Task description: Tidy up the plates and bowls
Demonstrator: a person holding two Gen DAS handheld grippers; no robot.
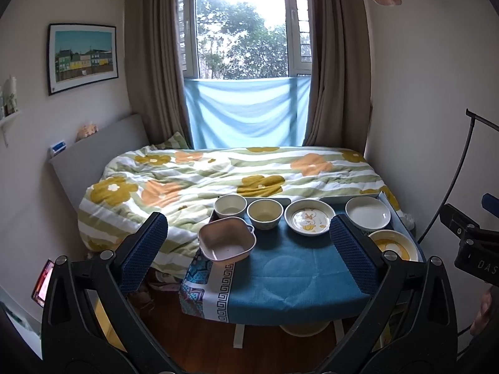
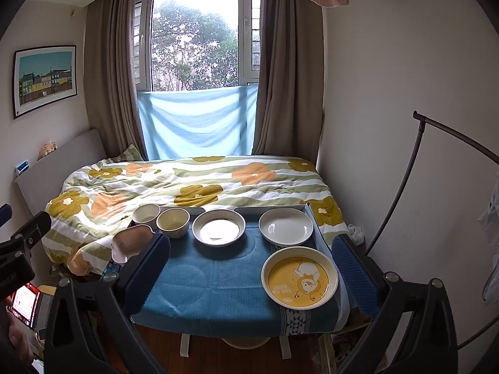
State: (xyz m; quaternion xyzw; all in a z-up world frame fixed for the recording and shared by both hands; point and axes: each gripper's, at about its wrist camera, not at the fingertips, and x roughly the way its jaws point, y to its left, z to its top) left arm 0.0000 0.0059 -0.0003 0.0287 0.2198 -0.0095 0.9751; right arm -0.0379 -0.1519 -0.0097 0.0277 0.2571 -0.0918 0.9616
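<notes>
A small table under a blue cloth (image 1: 280, 280) (image 2: 212, 280) holds the dishes. Along its far edge stand a white bowl (image 1: 230, 205) (image 2: 146, 212), a cream bowl (image 1: 265, 213) (image 2: 173, 222), a deep plate (image 1: 309, 217) (image 2: 219, 227) and a plain white plate (image 1: 368, 213) (image 2: 286, 225). A square pink bowl (image 1: 227, 242) (image 2: 129, 243) sits at the left corner. A yellow cartoon plate (image 1: 393, 244) (image 2: 299, 277) lies front right. My left gripper (image 1: 249, 249) and right gripper (image 2: 252, 268) both hang open before the table, holding nothing.
A bed with a flowered quilt (image 1: 234, 174) (image 2: 187, 184) stands right behind the table, below a curtained window. A wall runs close on the right, with a black curved stand (image 2: 402, 187) beside it. Wooden floor (image 1: 199, 336) lies in front.
</notes>
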